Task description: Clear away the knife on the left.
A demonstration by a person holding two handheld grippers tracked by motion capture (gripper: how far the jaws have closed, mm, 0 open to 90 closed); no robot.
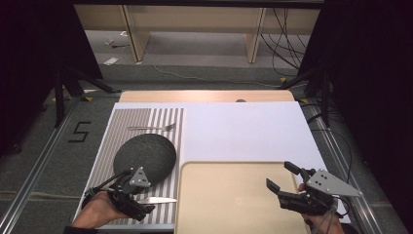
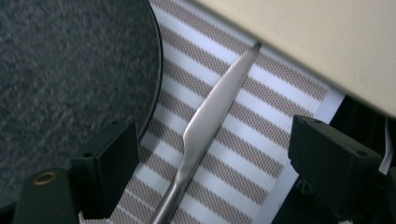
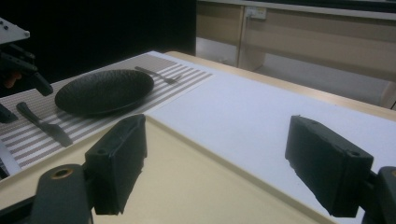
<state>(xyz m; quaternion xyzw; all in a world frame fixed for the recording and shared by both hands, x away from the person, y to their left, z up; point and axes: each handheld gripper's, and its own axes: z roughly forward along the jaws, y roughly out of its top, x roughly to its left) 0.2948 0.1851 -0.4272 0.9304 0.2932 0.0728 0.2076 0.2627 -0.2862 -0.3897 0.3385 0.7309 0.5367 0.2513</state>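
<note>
Table: white top, carrying every item below.
Tray: beige, shallow rim, on the near middle of the table; its left edge lies just beside the striped mat.
Mat: grey and white stripes, on the left part of the table, under the plate, the fork and the knife.
Plate: dark, round, textured, resting on the middle of the mat, between the fork and the knife.
Right tool: held in the person's right hand above the near right corner of the tray; jaws spread wide, nothing between them.
Left tool: held in the person's left hand at the near left of the mat; jaws spread wide, one to each side of the knife, neither touching it.
Knife: silver, lying flat on the stripes of the mat near the plate's near edge; blade tip points at the tray edge and stops just short of it.
Fork: silver, flat on the far part of the mat, beyond the plate, apart from it.
</note>
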